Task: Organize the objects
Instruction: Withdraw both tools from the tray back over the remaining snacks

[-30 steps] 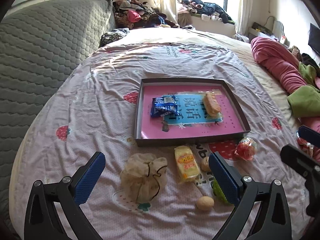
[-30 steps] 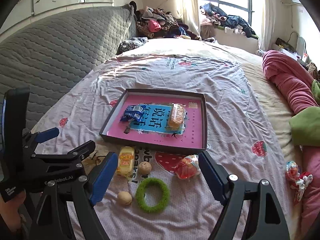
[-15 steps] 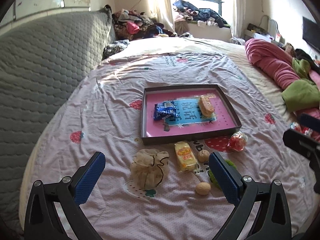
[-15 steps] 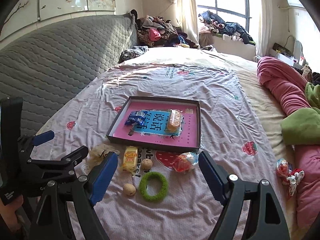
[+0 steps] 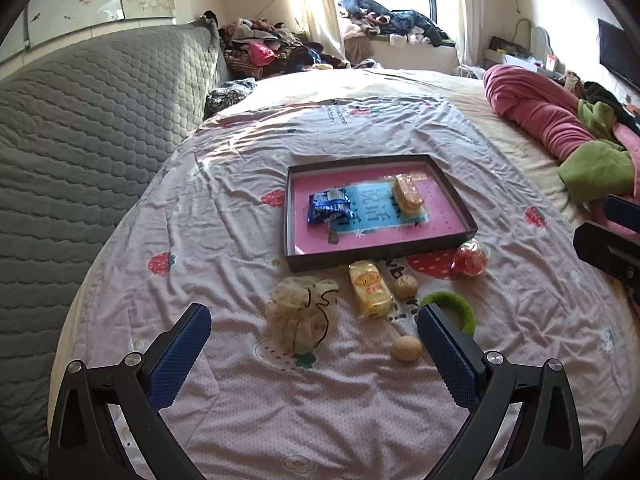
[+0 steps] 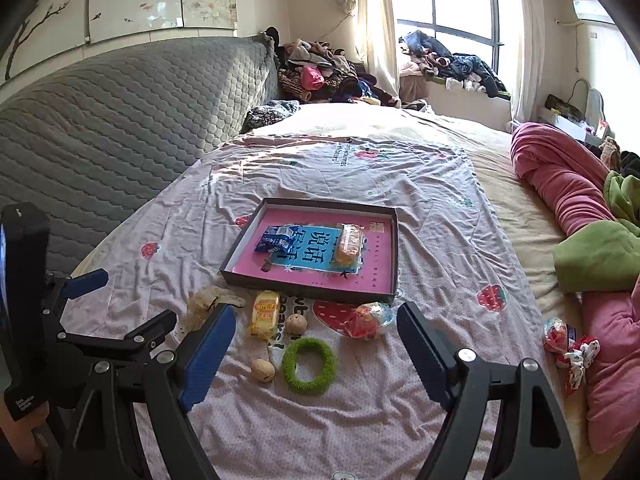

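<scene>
A dark tray (image 5: pixel 294 258) (image 6: pixel 304 282) with a pink floor lies on the bed and holds a blue snack packet (image 5: pixel 328 208) (image 6: pixel 274 238) and an orange wrapped cake (image 5: pixel 408 196) (image 6: pixel 349 243). In front of it lie a beige drawstring pouch (image 5: pixel 302 314) (image 6: pixel 208 300), a yellow wrapped cake (image 5: pixel 370 288) (image 6: pixel 265 314), two walnuts (image 5: pixel 406 286) (image 5: pixel 406 347), a green fuzzy ring (image 6: pixel 309 365) (image 5: pixel 460 308) and a red candy bag (image 5: pixel 470 259) (image 6: pixel 370 318). My left gripper (image 5: pixel 316 354) and right gripper (image 6: pixel 314 346) are both open and empty, held back above the near items.
A grey quilted headboard (image 5: pixel 80 128) runs along the left. A pink blanket (image 6: pixel 568 188) and green cloth (image 6: pixel 596 256) lie on the right, with a small red wrapped item (image 6: pixel 558 334) beside them. Clothes pile up at the window (image 5: pixel 392 28).
Both grippers have pulled back and up from the bed, so the tray and loose items look smaller and farther. Both stay open and empty. No object has moved.
</scene>
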Motion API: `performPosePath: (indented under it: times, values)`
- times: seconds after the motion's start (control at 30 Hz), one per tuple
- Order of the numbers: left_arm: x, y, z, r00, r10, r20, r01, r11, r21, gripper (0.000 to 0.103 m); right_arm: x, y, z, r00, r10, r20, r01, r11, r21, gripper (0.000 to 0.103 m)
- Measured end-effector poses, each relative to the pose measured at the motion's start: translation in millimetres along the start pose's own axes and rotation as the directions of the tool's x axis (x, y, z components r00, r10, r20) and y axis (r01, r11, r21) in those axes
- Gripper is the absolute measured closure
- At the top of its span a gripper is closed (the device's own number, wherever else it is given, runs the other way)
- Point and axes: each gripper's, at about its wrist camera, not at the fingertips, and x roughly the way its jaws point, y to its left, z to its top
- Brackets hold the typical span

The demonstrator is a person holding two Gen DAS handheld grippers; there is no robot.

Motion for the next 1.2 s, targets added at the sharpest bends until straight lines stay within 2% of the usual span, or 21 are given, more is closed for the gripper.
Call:
performPosePath:
  times: [0.33,0.77,1.2]
  values:
    - [4,8,-12,1.000,0.004,-0.009,-0.004,0.999,-0.038,0.000,0,-1,-14,1.000,0.008,-0.008,-0.007,1.000,0.005,0.020]
    - [8,0,-25,1.000,0.017,0.001,-0.017,1.000,-0.014,0.000,6,-5,-27,1.000,0.003,-0.020,-0.003,1.000,0.005,0.020]
    - [28,0,-39,1.000,0.005,-0.016,-0.006,1.000,-0.021,0.000,31,-9,-46,0.997,-0.010,-0.075,0.010,1.000,0.004,0.020]
